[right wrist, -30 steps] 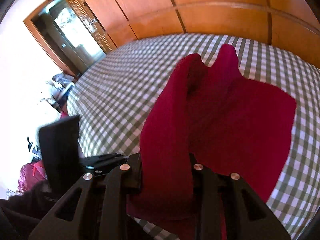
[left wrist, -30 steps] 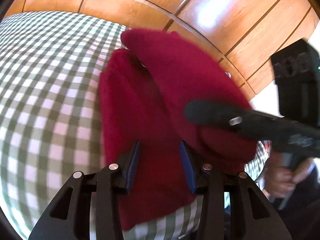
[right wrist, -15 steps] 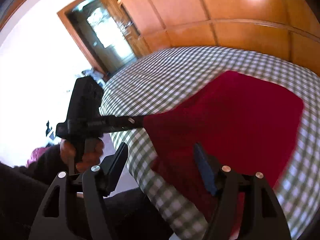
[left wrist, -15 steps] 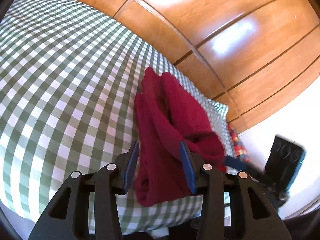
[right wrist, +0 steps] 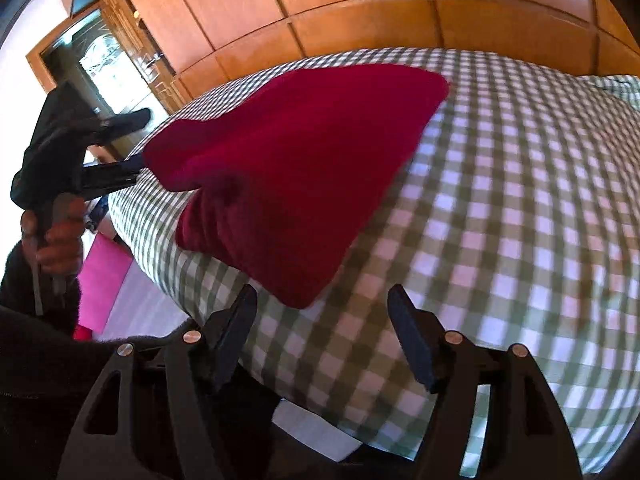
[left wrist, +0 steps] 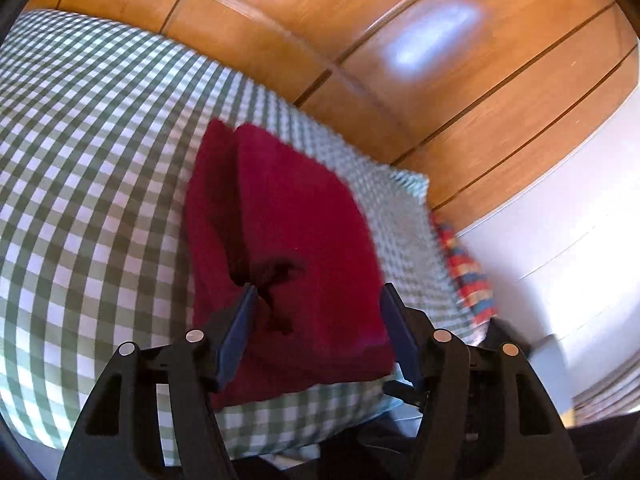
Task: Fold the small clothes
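A dark red garment (left wrist: 288, 240) lies folded on the green-and-white checked bedspread (left wrist: 80, 184), close to the bed's near edge. My left gripper (left wrist: 316, 320) is open, its blue-padded fingers either side of the garment's near end, not closed on it. In the right wrist view the garment (right wrist: 296, 168) lies flat as a folded rectangle. My right gripper (right wrist: 320, 320) is open and empty, just short of the garment's near corner. The left gripper shows there at the left (right wrist: 120, 148), its fingers at the garment's left edge, held by a hand.
Wooden wardrobe panels (left wrist: 400, 52) stand behind the bed. A pillow in the same check (left wrist: 404, 200) and a red-blue patterned cloth (left wrist: 464, 264) lie at the bed's right end. A doorway (right wrist: 108, 64) and a pink item (right wrist: 102, 280) are left of the bed.
The right gripper let go of the red garment and pulled back. The garment dropped from a raised, draped shape to lying flat. The left gripper opened wider.
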The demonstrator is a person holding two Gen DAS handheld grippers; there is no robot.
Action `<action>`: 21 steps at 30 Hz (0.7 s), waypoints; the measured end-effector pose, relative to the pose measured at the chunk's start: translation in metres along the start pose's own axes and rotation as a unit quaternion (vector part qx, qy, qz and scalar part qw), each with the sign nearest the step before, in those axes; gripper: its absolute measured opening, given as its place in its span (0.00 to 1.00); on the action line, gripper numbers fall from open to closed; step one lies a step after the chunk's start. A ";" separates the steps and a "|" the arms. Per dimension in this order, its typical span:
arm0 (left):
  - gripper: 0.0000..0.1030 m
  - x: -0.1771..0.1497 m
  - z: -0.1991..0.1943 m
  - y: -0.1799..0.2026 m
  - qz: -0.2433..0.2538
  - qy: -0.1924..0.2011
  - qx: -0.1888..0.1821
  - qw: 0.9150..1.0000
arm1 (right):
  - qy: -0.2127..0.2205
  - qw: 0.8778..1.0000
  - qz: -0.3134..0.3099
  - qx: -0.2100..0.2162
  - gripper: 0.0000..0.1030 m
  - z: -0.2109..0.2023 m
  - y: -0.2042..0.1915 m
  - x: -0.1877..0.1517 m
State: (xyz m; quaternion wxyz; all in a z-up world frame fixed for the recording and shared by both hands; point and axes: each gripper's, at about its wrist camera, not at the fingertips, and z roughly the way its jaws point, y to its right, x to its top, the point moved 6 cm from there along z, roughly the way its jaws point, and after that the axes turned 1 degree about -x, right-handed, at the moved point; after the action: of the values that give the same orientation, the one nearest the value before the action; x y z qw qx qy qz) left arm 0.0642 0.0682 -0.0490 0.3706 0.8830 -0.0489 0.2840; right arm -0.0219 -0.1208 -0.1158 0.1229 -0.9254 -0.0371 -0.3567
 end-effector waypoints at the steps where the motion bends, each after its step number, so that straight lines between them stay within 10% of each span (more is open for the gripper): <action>1: 0.49 -0.002 0.004 -0.001 0.004 -0.007 0.010 1.000 | 0.001 1.000 -0.007 -0.011 0.56 0.004 -0.007 -0.003; 4: 0.09 -0.007 0.008 0.000 0.027 -0.019 0.032 0.999 | 0.001 1.000 -0.001 -0.015 0.23 0.017 -0.010 0.004; 10: 0.06 -0.020 -0.018 -0.013 -0.042 -0.002 -0.041 0.998 | 0.007 1.000 0.012 -0.019 0.13 -0.003 0.010 -0.004; 14: 0.06 -0.062 0.007 -0.054 -0.085 -0.054 0.000 0.995 | -0.010 0.999 0.017 -0.026 0.13 0.012 0.019 -0.013; 21: 0.17 -0.055 -0.015 -0.022 -0.014 -0.033 -0.046 0.998 | -0.017 1.000 0.014 -0.009 0.25 0.011 0.022 -0.012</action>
State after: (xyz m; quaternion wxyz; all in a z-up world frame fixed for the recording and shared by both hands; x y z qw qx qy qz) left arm 0.0182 0.0871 -0.0838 0.4125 0.8748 -0.0617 0.2466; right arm -0.0199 -0.1389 -0.1361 0.1187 -0.9329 -0.0224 -0.3392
